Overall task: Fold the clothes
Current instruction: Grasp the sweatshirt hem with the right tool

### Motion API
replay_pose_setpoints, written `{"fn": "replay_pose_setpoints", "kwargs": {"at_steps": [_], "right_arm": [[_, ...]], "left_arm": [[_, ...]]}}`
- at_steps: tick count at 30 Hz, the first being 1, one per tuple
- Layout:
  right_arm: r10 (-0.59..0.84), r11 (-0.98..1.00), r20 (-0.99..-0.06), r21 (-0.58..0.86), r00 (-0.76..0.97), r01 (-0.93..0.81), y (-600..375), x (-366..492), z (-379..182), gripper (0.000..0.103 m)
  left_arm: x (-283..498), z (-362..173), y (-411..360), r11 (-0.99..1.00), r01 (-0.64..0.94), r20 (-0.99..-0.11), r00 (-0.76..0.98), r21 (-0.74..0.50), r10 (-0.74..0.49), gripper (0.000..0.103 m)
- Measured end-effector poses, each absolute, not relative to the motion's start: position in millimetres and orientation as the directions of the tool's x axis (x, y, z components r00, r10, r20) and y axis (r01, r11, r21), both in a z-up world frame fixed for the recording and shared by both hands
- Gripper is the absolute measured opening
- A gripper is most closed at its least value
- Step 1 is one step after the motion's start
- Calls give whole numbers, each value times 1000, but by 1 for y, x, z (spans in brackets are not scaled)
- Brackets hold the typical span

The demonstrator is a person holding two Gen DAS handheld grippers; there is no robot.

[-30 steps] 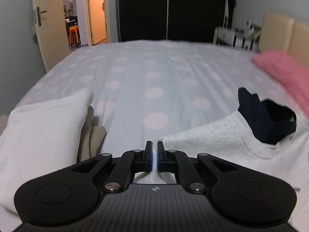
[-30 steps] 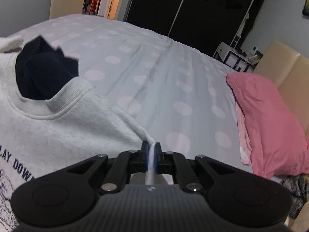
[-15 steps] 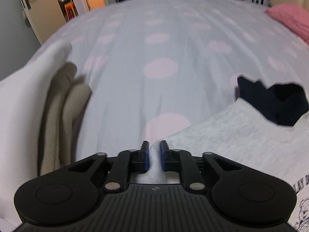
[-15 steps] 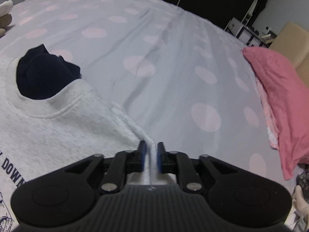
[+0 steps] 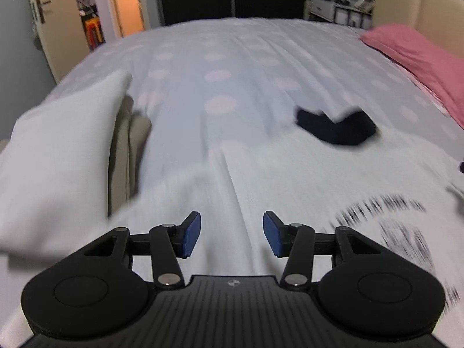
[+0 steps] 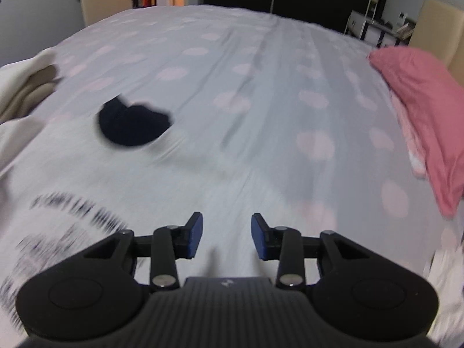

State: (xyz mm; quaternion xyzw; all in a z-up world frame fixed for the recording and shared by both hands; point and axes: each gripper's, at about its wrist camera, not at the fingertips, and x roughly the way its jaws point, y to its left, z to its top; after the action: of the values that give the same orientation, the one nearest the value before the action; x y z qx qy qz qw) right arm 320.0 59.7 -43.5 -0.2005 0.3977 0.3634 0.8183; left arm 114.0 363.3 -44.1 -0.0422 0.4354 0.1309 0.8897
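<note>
1. the left gripper (image 5: 231, 233) is hanging over the grey sweatshirt (image 5: 290, 185), jaws spread and just opening, gripping nothing.
2. the right gripper (image 6: 226, 235) is likewise hanging with jaws parted, just opening, cloth below untouched.
3. the sweatshirt is lying flat on the dotted bed (image 6: 261, 66), a dark garment (image 6: 133, 126) showing in its neck.
4. folded clothes (image 5: 58, 156) are sitting just beside it.

Beyond the grey sweatshirt (image 5: 290, 179) the polka-dot bedspread (image 5: 232, 66) lies bare and wide through the middle of the bed. On the left, a white folded garment (image 5: 58, 156) stacked over beige ones (image 5: 127, 148) blocks that edge. The pink pillow (image 6: 420, 104) closes the right side, near the headboard (image 6: 435, 23).
</note>
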Motion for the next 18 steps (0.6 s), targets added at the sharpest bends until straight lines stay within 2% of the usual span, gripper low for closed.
{"fn": "replay_pose_setpoints", "kwargs": {"at_steps": [5, 9, 18], "right_arm": [[441, 625, -841, 38, 313, -779, 8, 247, -44, 34], [427, 606, -868, 68, 252, -793, -34, 194, -51, 34], [309, 668, -943, 121, 126, -734, -130, 133, -76, 34]], "left_arm": [[42, -41, 326, 972, -232, -821, 560, -31, 107, 45], [-10, -40, 300, 975, -217, -839, 536, -36, 89, 45], [-92, -58, 285, 942, -322, -889, 454, -95, 65, 45]]}}
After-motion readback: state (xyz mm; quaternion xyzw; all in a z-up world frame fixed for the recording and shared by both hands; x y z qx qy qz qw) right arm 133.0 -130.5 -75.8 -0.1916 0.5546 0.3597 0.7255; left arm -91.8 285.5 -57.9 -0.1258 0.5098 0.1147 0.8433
